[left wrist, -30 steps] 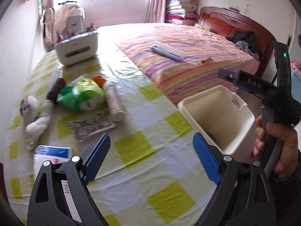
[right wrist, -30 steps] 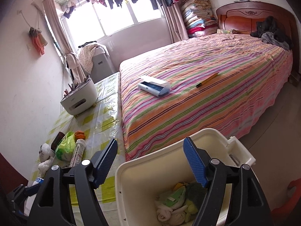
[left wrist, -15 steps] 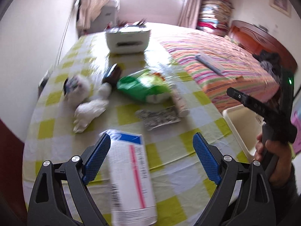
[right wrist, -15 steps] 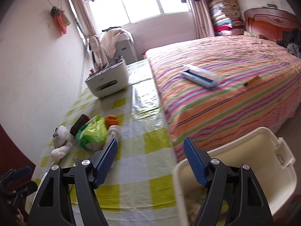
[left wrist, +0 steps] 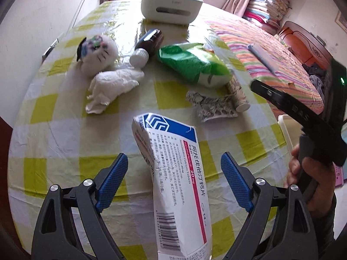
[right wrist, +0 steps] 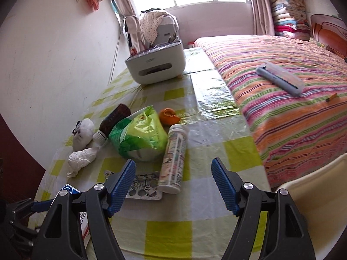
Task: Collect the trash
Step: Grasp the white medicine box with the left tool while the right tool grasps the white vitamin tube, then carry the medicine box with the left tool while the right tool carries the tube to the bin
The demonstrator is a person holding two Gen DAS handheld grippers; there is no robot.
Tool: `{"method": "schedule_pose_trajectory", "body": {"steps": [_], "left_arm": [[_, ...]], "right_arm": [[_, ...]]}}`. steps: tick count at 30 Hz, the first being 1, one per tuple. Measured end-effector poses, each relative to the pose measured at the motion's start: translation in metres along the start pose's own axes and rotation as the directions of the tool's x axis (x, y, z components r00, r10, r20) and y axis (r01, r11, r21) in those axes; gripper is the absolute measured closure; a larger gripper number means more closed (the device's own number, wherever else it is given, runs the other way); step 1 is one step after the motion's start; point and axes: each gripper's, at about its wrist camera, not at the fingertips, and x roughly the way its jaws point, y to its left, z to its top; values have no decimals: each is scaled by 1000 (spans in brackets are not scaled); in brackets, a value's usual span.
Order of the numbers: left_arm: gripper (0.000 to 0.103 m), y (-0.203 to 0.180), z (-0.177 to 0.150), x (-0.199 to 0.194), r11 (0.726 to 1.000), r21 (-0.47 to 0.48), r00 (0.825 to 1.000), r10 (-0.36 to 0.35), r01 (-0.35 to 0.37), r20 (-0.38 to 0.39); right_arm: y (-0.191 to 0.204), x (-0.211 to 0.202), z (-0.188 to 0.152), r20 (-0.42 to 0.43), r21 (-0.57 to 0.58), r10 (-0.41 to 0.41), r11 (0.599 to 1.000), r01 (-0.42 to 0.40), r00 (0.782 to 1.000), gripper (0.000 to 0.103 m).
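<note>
A: Where is our left tool [left wrist: 173, 179]?
B: Spread wide, gripping nothing; the pill box [left wrist: 173, 186] lies between its fingers on the bench [left wrist: 54, 134].
A: And our right tool [right wrist: 173, 184]?
B: Also spread and empty. A tube [right wrist: 173, 160] lies just ahead, the bin [right wrist: 314, 205] to its right.

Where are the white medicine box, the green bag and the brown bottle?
medicine box [left wrist: 173, 164], left wrist view, on its printed top face.
green bag [right wrist: 138, 136], right wrist view, on its crinkled middle.
brown bottle [left wrist: 149, 41], left wrist view, on its dark body.
</note>
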Motion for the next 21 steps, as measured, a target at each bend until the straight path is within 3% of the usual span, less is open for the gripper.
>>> {"method": "schedule_pose_trajectory", "body": {"steps": [4, 9, 11, 16, 21], "left_arm": [[45, 0, -3, 9, 1000, 5, 999, 1, -1, -36], [45, 0, -5, 12, 1000, 4, 999, -3, 4, -47], [49, 0, -6, 12, 1000, 4, 999, -6, 7, -43], [53, -1, -6, 10, 1000, 7, 1000, 2, -2, -27], [56, -2, -5, 8, 1000, 9, 1000, 9, -9, -8]], "right_arm": [[8, 26, 5, -54, -41, -33, 999, 31, 998, 33], [4, 50, 8, -111, -32, -42, 999, 38, 993, 35], [2, 57, 8, -130, -28, -38, 999, 35, 991, 52], [4, 62, 7, -138, -46, -63, 997, 57, 988, 71], [-4, 55, 6, -128, -7, -37, 999, 36, 991, 74]]}}
